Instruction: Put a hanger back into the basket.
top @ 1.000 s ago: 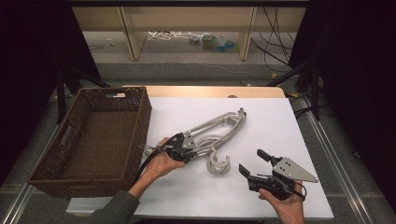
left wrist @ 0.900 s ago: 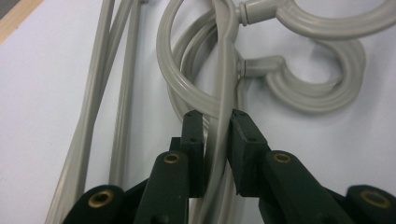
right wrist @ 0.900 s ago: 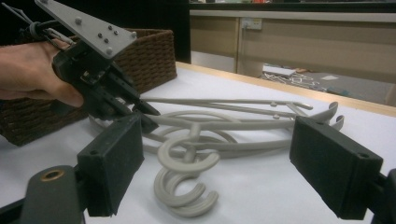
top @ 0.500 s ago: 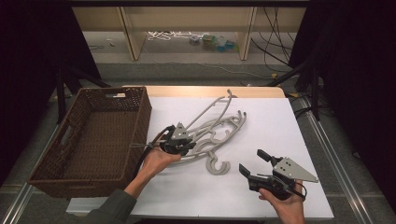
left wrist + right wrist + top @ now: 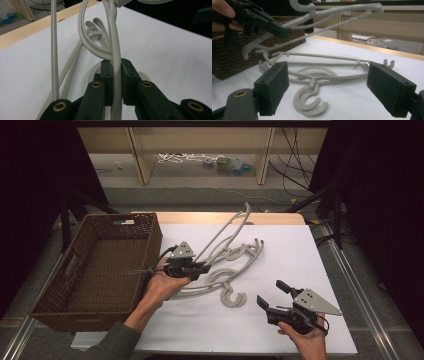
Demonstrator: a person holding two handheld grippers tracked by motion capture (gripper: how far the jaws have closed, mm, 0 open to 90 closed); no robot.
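Left tool (image 5: 200, 268): clamped on grey hanger (image 5: 227, 231), tilted up toward 1 o'clock. Right tool (image 5: 271, 294): jaws wide, empty, at 5 o'clock on bench (image 5: 300, 250). No legible markings.

grey hangers (image 5: 227, 255), brown woven basket (image 5: 100, 265), white table (image 5: 300, 255).

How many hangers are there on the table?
At least 3, though the pile may hide more. One hanger is lifted, clamped in the left gripper. Two hooks lie stacked on the table, so two hangers rest there, near the basket.
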